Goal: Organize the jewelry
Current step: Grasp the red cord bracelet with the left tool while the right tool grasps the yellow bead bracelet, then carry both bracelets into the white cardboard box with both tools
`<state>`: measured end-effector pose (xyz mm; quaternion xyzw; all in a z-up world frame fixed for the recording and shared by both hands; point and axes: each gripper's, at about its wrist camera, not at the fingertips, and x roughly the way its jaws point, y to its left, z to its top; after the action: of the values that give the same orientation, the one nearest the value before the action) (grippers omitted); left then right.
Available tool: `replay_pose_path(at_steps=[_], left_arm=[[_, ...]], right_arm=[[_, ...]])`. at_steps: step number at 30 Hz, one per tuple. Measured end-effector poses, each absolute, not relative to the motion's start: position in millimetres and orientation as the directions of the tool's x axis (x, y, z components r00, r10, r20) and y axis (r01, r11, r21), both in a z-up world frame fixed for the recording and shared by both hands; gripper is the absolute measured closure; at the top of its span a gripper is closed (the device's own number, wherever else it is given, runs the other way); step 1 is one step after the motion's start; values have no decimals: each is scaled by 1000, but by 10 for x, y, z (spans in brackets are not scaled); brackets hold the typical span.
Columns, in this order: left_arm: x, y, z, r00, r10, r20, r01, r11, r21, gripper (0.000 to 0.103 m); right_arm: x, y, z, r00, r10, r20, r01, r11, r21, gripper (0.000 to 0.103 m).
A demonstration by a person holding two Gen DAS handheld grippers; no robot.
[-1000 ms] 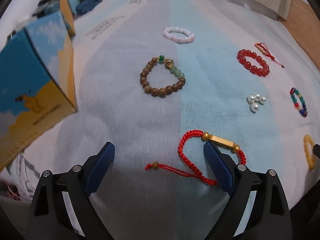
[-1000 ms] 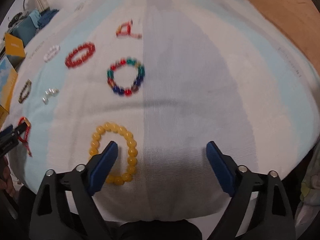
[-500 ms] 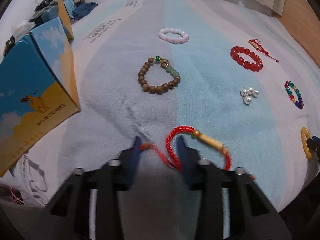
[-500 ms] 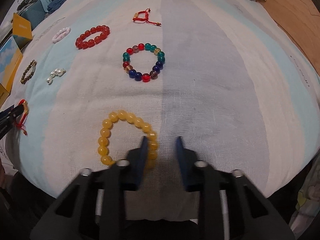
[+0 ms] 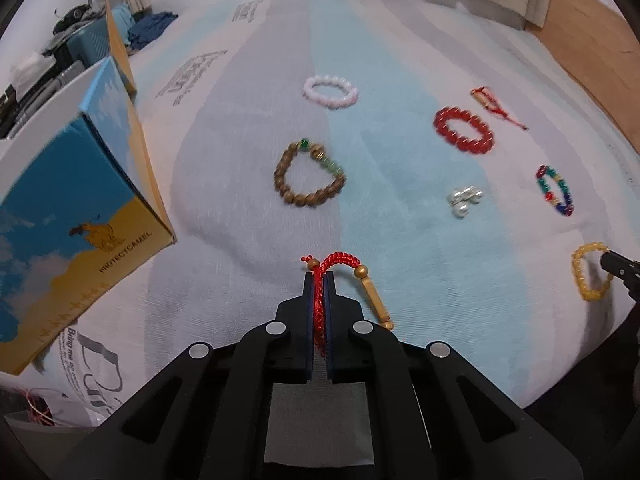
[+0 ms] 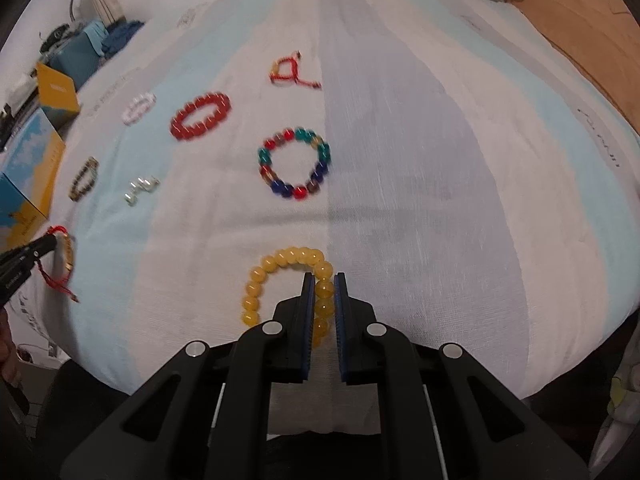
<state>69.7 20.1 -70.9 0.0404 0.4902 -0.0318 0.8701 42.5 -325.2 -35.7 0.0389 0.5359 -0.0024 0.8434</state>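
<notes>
**Both grippers clamped on bracelets**

The left gripper point(image 5: 319, 280) has its fingers pressed together on the red cord bracelet point(image 5: 336, 264); the cord runs between the pads and the gold tube bead hangs to the right side. The right gripper point(image 6: 321, 280) has its fingers clamped on the yellow bead bracelet point(image 6: 280, 264), with some beads between the pads. Both bracelets are at the near edge of the striped cloth point(image 6: 420, 200). On the cloth farther away lie a wooden bead bracelet point(image 5: 308, 174), a pink bead bracelet point(image 5: 330, 91), a red bead bracelet point(image 5: 464, 130), a multicolour bead bracelet point(image 6: 295, 162) and a small pearl cluster point(image 5: 463, 200). A blue and yellow box point(image 5: 72, 216) stands at the left.
</notes>
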Motion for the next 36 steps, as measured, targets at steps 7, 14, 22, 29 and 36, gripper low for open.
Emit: replay_pose_path(at_steps=[7, 14, 22, 29, 36], left_arm=[[709, 81, -435, 540, -56, -840, 119, 993, 10, 101], [745, 105, -139, 566, -63, -822, 120, 993, 6, 101], [756, 477, 273, 599, -51, -799, 78, 997, -5, 101], [815, 1057, 720, 644, -14, -765, 4, 1000, -16, 101], [810, 1867, 1068, 659, 85, -747, -118, 993, 9, 101]], right_arm=[[439, -3134, -68, 483, 74, -872, 22, 995, 97, 94], [528, -2922, 259, 526, 96, -845, -13, 994, 105, 94], [744, -2383, 726, 577, 150, -803, -96, 989, 115, 94], [1011, -1559, 1127, 604, 221, -766, -206, 971, 118, 94], [1181, -550, 1491, 606, 316, -730, -350, 930, 112, 94]])
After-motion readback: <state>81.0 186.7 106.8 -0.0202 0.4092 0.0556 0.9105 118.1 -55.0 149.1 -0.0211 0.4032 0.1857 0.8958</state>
